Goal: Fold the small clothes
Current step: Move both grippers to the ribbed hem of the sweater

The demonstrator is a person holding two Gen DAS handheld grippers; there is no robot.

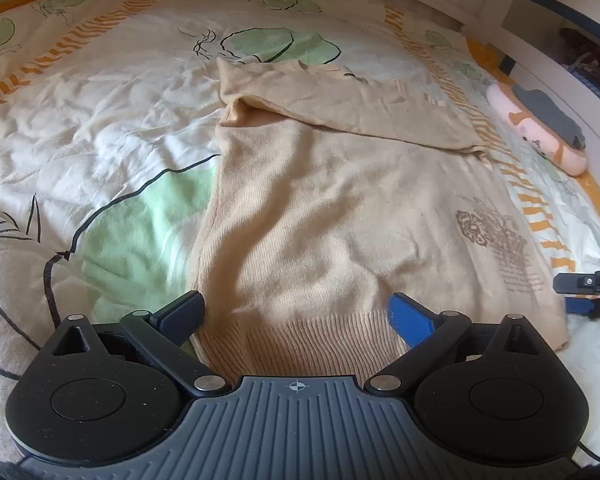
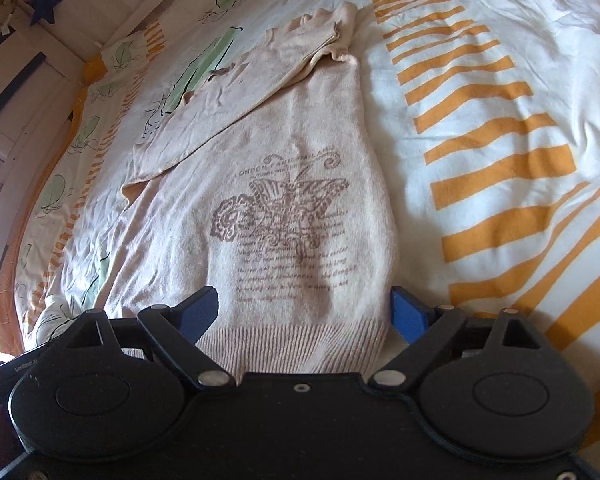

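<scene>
The beige knitted sweater with a brown butterfly print [image 2: 284,216] is lying flat on the cream bedspread with green leaf shapes and orange stripes [image 1: 100,120]. In the left wrist view the garment is occupying the centre, its ribbed hem [image 1: 300,344] sitting at 6 o'clock and its folded-over sleeve [image 1: 340,100] crossing the chest toward 2 o'clock. In the right wrist view the same sleeve [image 2: 228,112] is running toward 10 o'clock.

The left gripper [image 1: 296,316] is hovering at the hem with its blue-padded fingers [image 1: 180,312] standing wide apart, one on each side of the ribbing; no fabric is lying between the pads in a pinch. The right gripper [image 2: 304,312] is presenting the same condition: fingers [image 2: 410,316] spread, straddling the hem near the print, holding nothing.

Judged step: both tools are being positioned to take the hem corners for a bottom-to-top fold.

Failure conditions:
- Pinching only the upper knit layer is likely to separate front from back, producing a crooked fold.
- Catching the bedspread together with the hem would be dragging the bedding along.
- Uneven lift between the two sides is likely to skew the fold line.
- The loosely laid sleeve may be sliding off the chest if the garment is raised abruptly.

A pink plush toy [image 1: 540,136] is resting at 3 o'clock, well apart from the garment.
</scene>
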